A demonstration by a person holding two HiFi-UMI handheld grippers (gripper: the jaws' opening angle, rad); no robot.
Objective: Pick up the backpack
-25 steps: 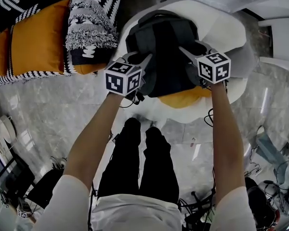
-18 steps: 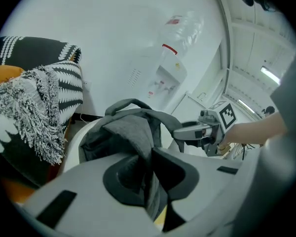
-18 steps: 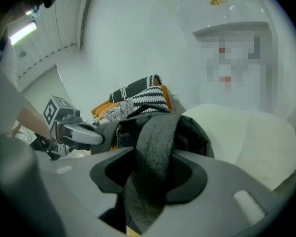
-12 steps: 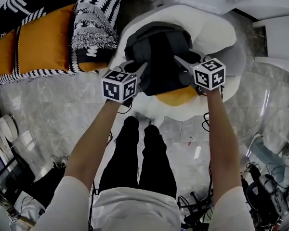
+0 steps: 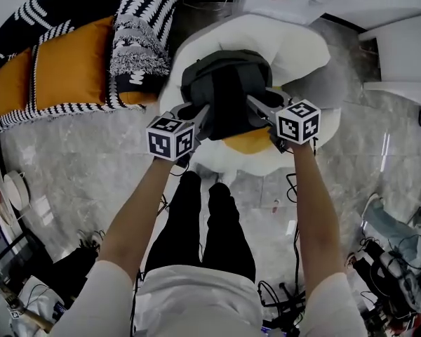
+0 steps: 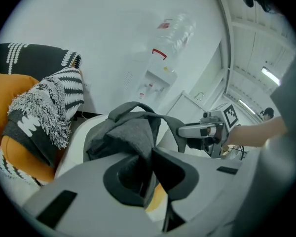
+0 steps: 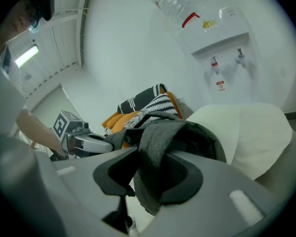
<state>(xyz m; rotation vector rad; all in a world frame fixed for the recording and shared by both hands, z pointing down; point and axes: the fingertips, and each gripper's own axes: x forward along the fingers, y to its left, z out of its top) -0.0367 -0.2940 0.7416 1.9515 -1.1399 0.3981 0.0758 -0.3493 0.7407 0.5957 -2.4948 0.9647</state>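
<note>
- Gripping is judged to be the step in hand: the dark grey backpack [image 5: 224, 83] is held from both sides over a white cushioned seat [image 5: 302, 48], near the middle of the head view.
- A fold on the backpack's left side is pinched in the jaws of the left gripper [image 6: 149, 169], which are set narrow on the fabric.
- A thick band of cloth on the backpack's right side is seen between the jaws of the right gripper [image 7: 155, 174]. These jaws are closing, and their pads already appear pressed against the cloth.
- The bulk of the bag lies beyond and between the two pairs of jaws, with its top handle [image 6: 130, 107] arched up behind them. Whether its base has left the seat cannot be told.
- For a clean lift, it is judged that the right grip should be made firm before more weight is taken. Both grippers should then be raised together and kept level, so that the bag is not tipped and the soft fabric is not dragged out of either pinch.
- An orange cushion [image 5: 249, 140] is seen under the bag's near edge.
- Striped pillows [image 5: 144, 20] and an orange pillow [image 5: 67, 69] are set well to the left, above a marble floor [image 5: 77, 167].
</note>
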